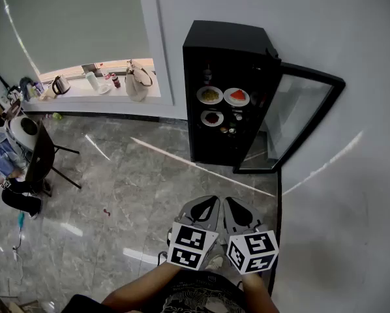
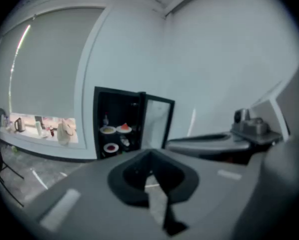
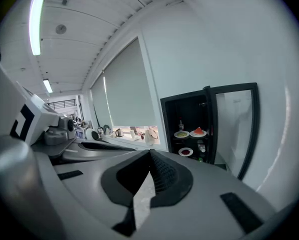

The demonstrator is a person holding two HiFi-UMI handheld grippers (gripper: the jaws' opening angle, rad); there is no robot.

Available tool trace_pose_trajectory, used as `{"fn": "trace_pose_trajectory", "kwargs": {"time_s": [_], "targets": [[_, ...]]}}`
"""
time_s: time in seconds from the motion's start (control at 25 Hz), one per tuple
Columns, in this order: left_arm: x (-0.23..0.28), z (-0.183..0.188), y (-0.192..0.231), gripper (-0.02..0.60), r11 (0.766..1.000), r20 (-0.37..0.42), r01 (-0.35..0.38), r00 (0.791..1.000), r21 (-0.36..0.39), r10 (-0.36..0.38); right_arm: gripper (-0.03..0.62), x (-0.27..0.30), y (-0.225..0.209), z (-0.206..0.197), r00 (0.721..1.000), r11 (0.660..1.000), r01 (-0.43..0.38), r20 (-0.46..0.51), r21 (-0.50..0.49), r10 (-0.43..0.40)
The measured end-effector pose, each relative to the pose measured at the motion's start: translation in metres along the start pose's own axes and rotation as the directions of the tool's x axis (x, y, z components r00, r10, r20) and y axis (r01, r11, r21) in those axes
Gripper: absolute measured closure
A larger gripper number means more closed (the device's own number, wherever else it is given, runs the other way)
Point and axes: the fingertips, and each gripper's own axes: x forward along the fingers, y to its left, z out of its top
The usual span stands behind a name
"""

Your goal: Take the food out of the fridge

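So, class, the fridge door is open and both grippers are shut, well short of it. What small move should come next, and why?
Probably step closer to the fridge, bringing the right gripper toward the plates. The door already stands open and three plates of food sit inside, while the right gripper and the left gripper are both shut, empty and far out of reach.

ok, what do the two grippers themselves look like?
Both alike: left gripper and right gripper have grey wedge-shaped shells with black hollowed insides; the right one's pad is black and ribbed. Left cube and right cube are white with black square markers. No cables show. The person wears a dark printed top.
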Motion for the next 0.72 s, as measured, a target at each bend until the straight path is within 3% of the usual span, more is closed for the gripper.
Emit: {"fn": "trace_pose_trajectory", "kwargs": {"time_s": [0.72], "targets": [[0.032,0.003,-0.023,0.586,0.999,-0.003,-0.032,0.999,-0.027,0.032,0.594,-0.006,-0.037,-0.003,0.999,0.999,-0.043,0.005,0.024,0.042]]}}
